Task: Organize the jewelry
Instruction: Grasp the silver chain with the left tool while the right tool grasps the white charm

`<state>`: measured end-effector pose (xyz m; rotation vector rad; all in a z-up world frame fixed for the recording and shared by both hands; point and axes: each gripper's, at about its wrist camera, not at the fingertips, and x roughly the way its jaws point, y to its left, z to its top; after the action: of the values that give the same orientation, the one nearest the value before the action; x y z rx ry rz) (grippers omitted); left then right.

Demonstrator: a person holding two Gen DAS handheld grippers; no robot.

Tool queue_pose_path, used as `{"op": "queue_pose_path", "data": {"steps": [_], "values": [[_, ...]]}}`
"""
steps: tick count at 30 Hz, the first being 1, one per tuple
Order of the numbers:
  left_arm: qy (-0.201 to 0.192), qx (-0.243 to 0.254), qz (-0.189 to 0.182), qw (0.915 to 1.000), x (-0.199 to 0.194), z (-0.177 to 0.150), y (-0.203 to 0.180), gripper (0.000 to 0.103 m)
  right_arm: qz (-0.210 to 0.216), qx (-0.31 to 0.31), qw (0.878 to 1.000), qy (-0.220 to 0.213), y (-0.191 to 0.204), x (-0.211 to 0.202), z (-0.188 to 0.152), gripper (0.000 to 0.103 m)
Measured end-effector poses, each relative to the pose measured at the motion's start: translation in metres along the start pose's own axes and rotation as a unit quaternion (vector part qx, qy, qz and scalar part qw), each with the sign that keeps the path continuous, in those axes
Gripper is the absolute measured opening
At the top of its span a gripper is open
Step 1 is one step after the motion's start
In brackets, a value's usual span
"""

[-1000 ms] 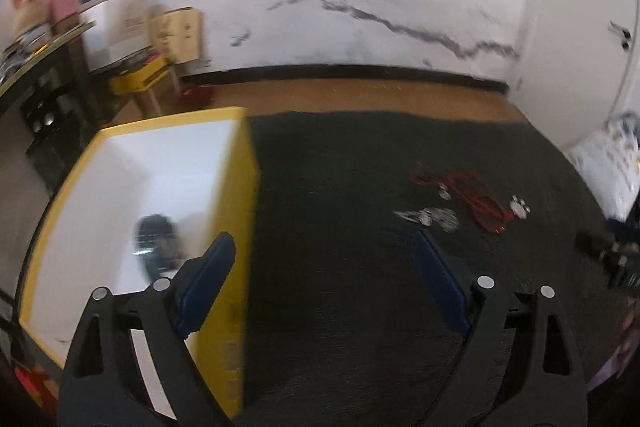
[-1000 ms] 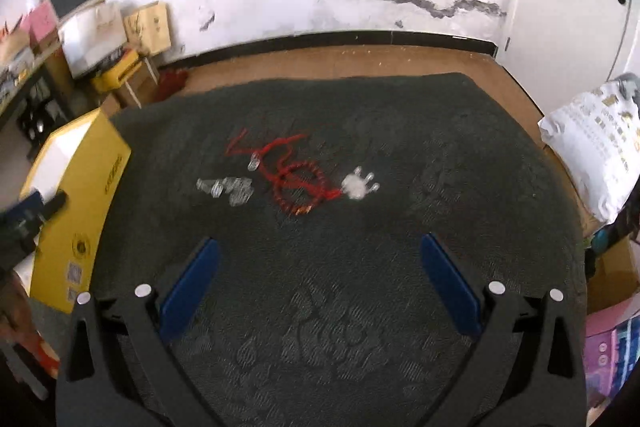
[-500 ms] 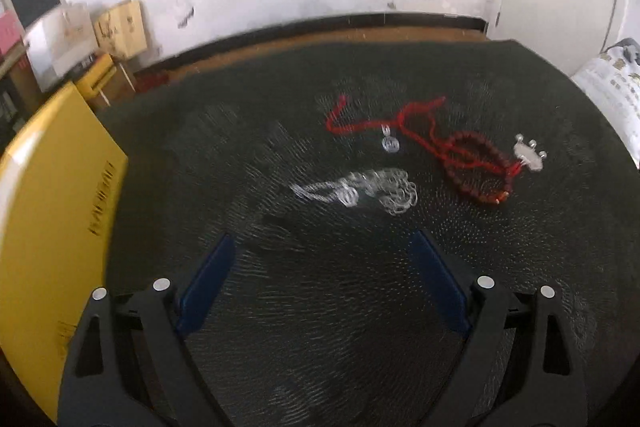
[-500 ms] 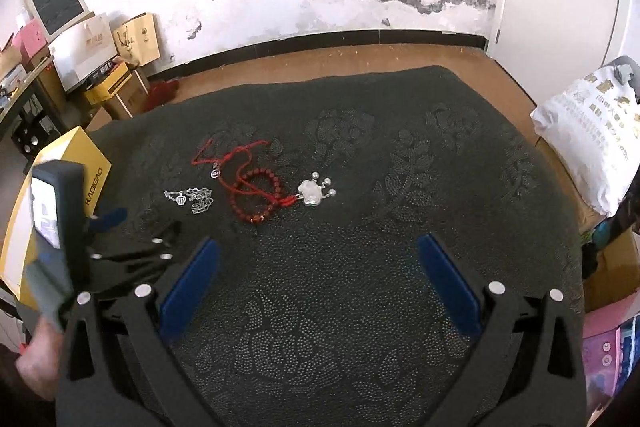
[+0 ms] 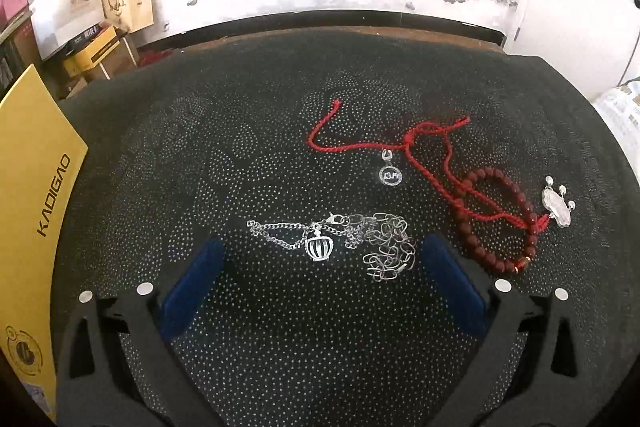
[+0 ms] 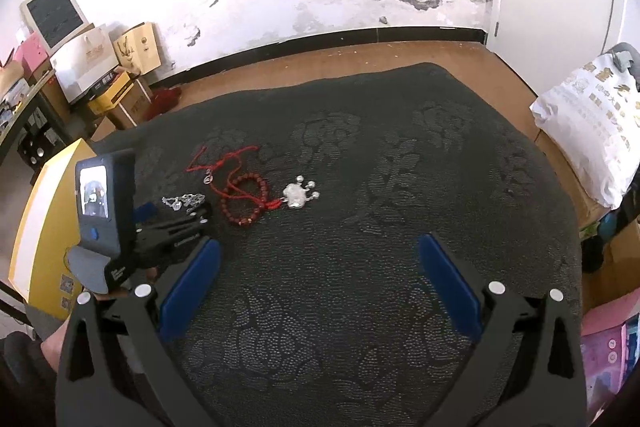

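Blue-padded left gripper (image 5: 316,291) spread wide and empty, poised over the silver chain bracelet (image 5: 344,241)

Its pads flank the heap, the cage charm (image 5: 320,247) between them, so I'd come straight down and pinch the bunched links near the clasp, not the loose tail, to lift it whole. The right gripper (image 6: 316,287) hangs released and empty too, well back over the dark embossed mat (image 6: 400,167). The left view alone resolves the red cord necklace (image 5: 400,143) crossing the red bead bracelet (image 5: 500,223) and touching the silver lock pendant (image 5: 557,207); the right view alone shows the yellow box (image 6: 40,211) standing open-topped at the mat's left edge, beside the left gripper
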<state>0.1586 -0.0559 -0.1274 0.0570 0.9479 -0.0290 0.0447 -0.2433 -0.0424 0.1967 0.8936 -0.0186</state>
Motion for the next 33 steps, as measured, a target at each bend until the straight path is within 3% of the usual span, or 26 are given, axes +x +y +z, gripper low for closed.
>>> {"op": "queue_pose_path", "data": {"steps": [3, 5, 6, 10, 11, 16, 23, 28, 33], "values": [[-0.010, 0.008, -0.005, 0.9999, -0.005, 0.000, -0.003, 0.085, -0.003, 0.010, 1.000, -0.004, -0.007, -0.002, 0.001, 0.096], [-0.019, 0.020, -0.010, 0.9996, -0.010, -0.005, -0.009, 0.062, -0.002, 0.016, 1.000, -0.004, -0.009, -0.002, 0.001, 0.096], [-0.021, 0.022, -0.014, 0.9994, -0.010, -0.006, -0.013, 0.058, -0.001, 0.017, 1.000, -0.005, -0.009, -0.002, 0.001, 0.096], [-0.028, 0.006, 0.002, 0.9996, -0.012, -0.004, -0.002, 0.016, -0.002, 0.009, 1.000, -0.007, -0.005, -0.002, 0.001, 0.096], [-0.027, 0.002, -0.007, 0.9996, -0.011, -0.004, 0.001, 0.011, -0.004, 0.008, 1.000, -0.006, -0.004, -0.001, 0.001, 0.096], [-0.027, 0.007, -0.018, 0.9995, -0.019, -0.002, 0.011, 0.010, -0.010, 0.007, 1.000, -0.001, -0.005, 0.004, 0.000, 0.096], [-0.032, 0.007, -0.028, 0.9991, -0.072, -0.001, 0.023, 0.010, -0.017, -0.013, 1.000, 0.016, -0.001, 0.020, -0.004, 0.096], [-0.040, 0.012, -0.034, 0.9985, -0.115, -0.007, 0.037, 0.010, -0.033, -0.056, 0.996, 0.056, 0.010, 0.049, -0.021, 0.096], [-0.034, 0.007, -0.051, 0.9981, -0.126, -0.003, 0.048, 0.010, -0.071, -0.074, 0.988, 0.115, 0.009, 0.097, -0.038, 0.096]]}}
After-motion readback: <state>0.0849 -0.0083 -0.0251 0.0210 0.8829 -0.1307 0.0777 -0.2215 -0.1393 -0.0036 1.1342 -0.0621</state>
